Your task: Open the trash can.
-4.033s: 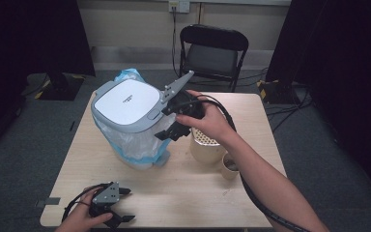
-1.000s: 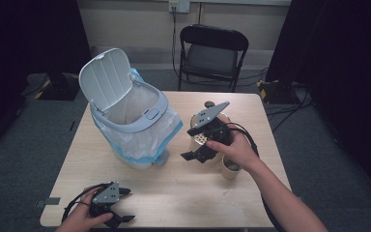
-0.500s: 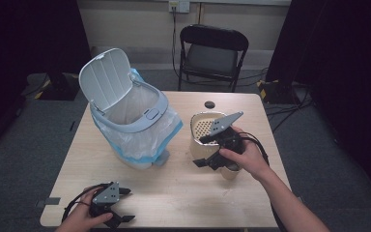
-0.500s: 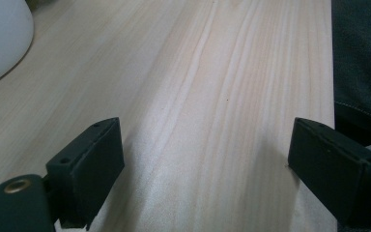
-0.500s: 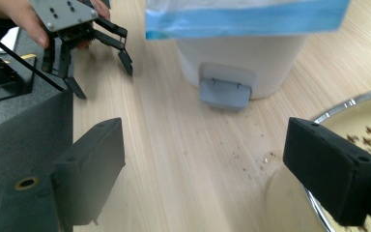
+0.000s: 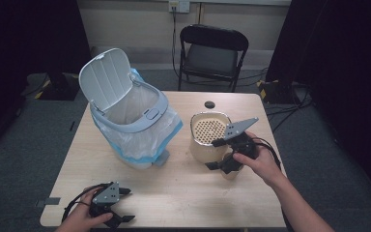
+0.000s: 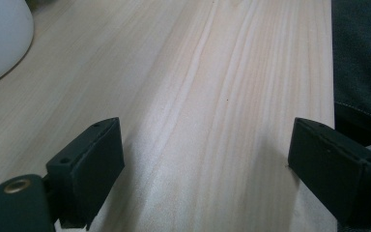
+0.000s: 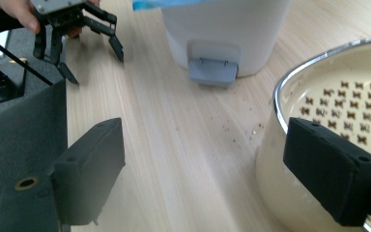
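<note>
- The right gripper (image 6: 223, 155) hangs low beside the cream pot (image 6: 207, 139), its jaws set apart with nothing between them. In the right gripper view one jaw stands in front of the pot's chrome rim and the other over bare wood, which reads to me as lining up for a hold on the wall of the pot.
- That pot sits on the right half of the table (image 6: 174, 193), a perforated insert (image 8: 362, 113) down inside it, well placed for that hand.
- Just left of the pot is the pedal bin (image 6: 135, 121), its lid (image 6: 105, 77) tipped up and back and a blue-edged liner (image 6: 171, 129) folded over the rim. The mouth stands open, likely to take whatever the pot holds.
- The bin's grey pedal (image 8: 213, 71) faces the pot, with a few crumbs (image 8: 234, 130) on the wood between.
- The left gripper (image 6: 113, 212) rests at the near edge, jaws wide and empty over bare table, parked out of the way.
- A small dark disc (image 6: 209, 104) lies behind the pot.
</note>
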The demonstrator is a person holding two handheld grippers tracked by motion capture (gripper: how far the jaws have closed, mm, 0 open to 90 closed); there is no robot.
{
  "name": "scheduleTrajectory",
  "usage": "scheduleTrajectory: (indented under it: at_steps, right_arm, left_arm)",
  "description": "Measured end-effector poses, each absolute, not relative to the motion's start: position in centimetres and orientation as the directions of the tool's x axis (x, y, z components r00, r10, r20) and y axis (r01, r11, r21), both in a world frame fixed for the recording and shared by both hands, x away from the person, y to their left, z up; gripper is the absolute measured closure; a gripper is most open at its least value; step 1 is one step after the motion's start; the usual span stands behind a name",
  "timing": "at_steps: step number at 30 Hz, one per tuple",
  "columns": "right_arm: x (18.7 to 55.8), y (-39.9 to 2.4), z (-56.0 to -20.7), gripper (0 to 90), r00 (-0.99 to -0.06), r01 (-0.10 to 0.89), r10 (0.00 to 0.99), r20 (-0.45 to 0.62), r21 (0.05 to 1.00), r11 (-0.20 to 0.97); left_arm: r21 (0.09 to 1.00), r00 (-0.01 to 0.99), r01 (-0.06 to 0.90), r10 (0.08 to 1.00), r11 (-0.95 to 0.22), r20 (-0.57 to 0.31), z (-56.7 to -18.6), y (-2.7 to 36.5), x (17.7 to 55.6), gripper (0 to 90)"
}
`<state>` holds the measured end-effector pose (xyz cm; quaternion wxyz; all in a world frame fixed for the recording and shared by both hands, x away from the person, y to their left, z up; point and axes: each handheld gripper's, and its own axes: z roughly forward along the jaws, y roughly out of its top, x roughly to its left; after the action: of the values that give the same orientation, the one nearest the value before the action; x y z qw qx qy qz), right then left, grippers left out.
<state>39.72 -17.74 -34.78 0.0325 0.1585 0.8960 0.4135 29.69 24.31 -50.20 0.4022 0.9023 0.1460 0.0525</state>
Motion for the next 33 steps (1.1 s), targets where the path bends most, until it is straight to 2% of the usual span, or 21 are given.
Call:
scheduleTrajectory:
  at_steps: [33]
  right_arm:
    - [37.1,-23.4,-37.9,14.3,-0.922,0.303,0.381,0.065,0.733,0.609]
  left_arm:
    - [0.741,0.952,0.221,0.306,-0.633,-0.022,-50.2,24.3,29.7,12.0]
